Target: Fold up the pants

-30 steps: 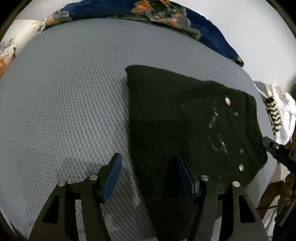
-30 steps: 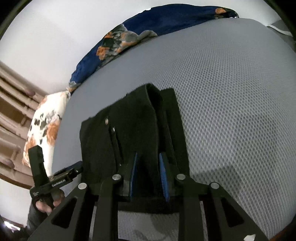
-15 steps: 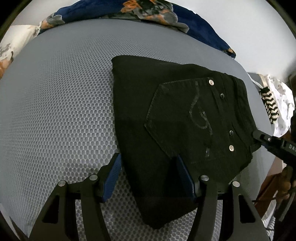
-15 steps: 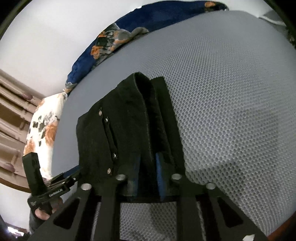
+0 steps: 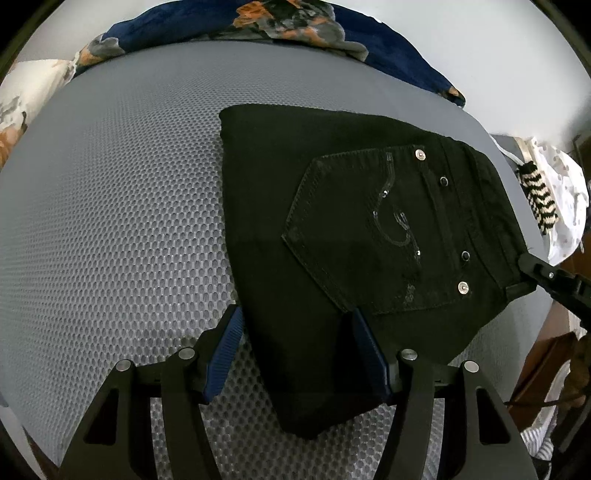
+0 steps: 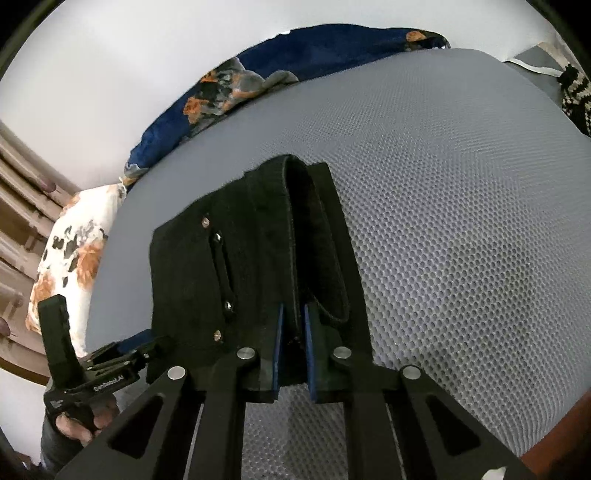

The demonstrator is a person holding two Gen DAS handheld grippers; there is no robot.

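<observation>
We note the right gripper (image 6: 291, 328) first: its blue pads (image 6: 277, 343) stand close together and are closing on an upright fold of the waistband edge of the black pants (image 6: 255, 266), which is pinched between them. A second ago the same pads stood visibly wider around that fold. We see this gripper angled down at the near right edge of the pants.

The left gripper (image 5: 297, 345) has its jaws held well apart, the pads (image 5: 225, 347) straddling the near folded edge of the pants (image 5: 332, 221); the cloth lies between them and we see no pressing. Its gap matches that of a second ago, while the pants now lie more to the right in its view and sharp, where earlier they were blurred. It also tilts down; in the right wrist view a hand (image 6: 79, 424) grips its handle at the lower left.

The pants lie folded on the grey mesh mattress (image 5: 110, 221), back pocket (image 5: 369, 229) and rivets up. At the far edge we log a dark blue floral blanket (image 5: 295, 22), at far left a white floral pillow (image 6: 74, 243), at right a black-and-white striped knit piece (image 5: 537, 199). Nothing lies between the grippers and the cloth.
</observation>
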